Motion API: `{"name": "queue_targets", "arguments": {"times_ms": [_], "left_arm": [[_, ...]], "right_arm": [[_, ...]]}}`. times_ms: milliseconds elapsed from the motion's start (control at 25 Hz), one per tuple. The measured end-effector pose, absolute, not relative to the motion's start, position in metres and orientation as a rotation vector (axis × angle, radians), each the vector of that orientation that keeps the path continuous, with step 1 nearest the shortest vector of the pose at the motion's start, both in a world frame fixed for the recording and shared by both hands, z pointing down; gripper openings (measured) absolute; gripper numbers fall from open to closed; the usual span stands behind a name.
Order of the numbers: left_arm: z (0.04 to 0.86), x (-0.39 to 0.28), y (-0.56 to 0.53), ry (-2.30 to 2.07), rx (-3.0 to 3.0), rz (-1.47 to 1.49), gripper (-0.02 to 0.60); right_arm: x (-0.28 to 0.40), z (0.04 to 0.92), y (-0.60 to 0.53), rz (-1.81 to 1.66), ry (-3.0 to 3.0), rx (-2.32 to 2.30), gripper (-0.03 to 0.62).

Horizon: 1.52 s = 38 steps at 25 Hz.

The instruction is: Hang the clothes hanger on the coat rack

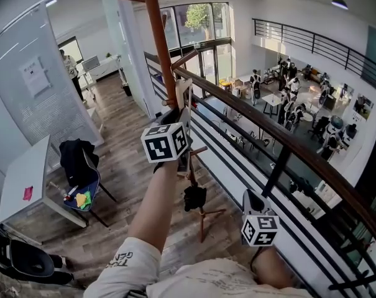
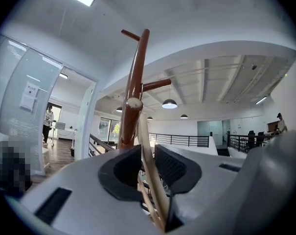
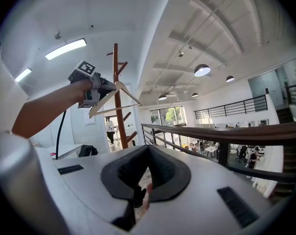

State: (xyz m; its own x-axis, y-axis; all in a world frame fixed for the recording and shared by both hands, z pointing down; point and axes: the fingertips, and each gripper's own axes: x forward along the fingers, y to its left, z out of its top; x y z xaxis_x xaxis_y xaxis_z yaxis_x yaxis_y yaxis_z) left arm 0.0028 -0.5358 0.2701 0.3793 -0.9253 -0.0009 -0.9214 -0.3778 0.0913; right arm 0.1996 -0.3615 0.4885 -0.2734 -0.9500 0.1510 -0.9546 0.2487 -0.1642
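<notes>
Up by coat rack point(image 2: 137, 72), left gripper point(image 2: 148, 150) jaws clamp hanger point(image 2: 152, 170); right gripper point(image 3: 147, 152) jaws closed, empty. Risk: misaligned w/ peg point(image 2: 156, 85), hanger slips, drops past railing point(image 1: 287, 143).

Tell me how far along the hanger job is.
Done: the hanger is picked up, clamped in the left gripper. In hand: it is raised beside the rack. Left: hooking a peg, which I cannot see done. The right gripper is shut, empty.

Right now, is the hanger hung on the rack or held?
Held: the left claw grips the hanger beside the rack; hooked or not, cannot tell.
</notes>
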Motion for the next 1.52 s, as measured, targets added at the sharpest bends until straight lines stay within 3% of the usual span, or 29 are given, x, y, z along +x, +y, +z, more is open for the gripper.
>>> {"name": "queue_targets", "arguments": {"times_ms": [360,560,880,1520], "left_arm": [[0.257,-0.008,-0.504,-1.805,2.574,-0.130,0.069],[0.246,-0.010,-0.482,-1.847,2.630,-0.134,0.008],[0.246,-0.007,-0.446,-1.888,2.705,-0.099,0.004],[0.355,-0.022,-0.398,-1.775,2.562,0.000,0.003]], "right_arm": [[0.186,0.492,-0.356,0.348,-2.481,1.852,-0.002],[0.179,0.493,-0.352,0.349,-2.489,1.832,-0.002],[0.173,0.495,-0.345,0.353,-2.498,1.801,-0.002],[0.177,0.496,-0.344,0.335,-2.481,1.811,-0.002]]}}
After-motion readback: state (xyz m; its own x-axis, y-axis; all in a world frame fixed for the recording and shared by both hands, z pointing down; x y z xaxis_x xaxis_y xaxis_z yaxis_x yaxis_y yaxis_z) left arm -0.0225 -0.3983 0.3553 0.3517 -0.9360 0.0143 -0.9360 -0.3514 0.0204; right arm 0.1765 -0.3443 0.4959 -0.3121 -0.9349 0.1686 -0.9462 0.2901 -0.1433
